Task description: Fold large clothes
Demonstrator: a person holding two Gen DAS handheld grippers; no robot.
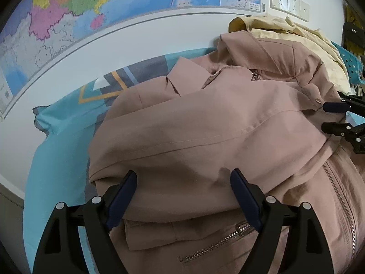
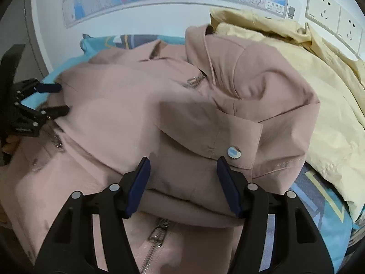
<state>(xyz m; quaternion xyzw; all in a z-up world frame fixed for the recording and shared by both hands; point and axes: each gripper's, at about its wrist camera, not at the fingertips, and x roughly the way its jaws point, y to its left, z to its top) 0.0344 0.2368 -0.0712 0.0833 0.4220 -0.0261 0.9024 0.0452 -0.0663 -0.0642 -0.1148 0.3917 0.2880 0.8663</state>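
Note:
A dusty-pink zip jacket point(image 1: 205, 132) lies folded over on a blue patterned bedsheet point(image 1: 59, 141). It fills the right wrist view too point(image 2: 141, 114), with a silver snap button point(image 2: 234, 152) on a cuff. My left gripper point(image 1: 183, 178) is open, its jaws wide apart over the folded edge, holding nothing. My right gripper point(image 2: 183, 166) is open too, just above the folded sleeve. Each gripper shows in the other's view: the right one at the far right point(image 1: 337, 116), the left one at the far left point(image 2: 57, 99).
A pale yellow garment point(image 2: 308, 75) lies heaped behind and to the right of the jacket. A wall map point(image 1: 114, 4) and wall sockets point(image 2: 330, 16) are behind the bed. A teal perforated plastic item point(image 1: 351, 64) sits at the far right.

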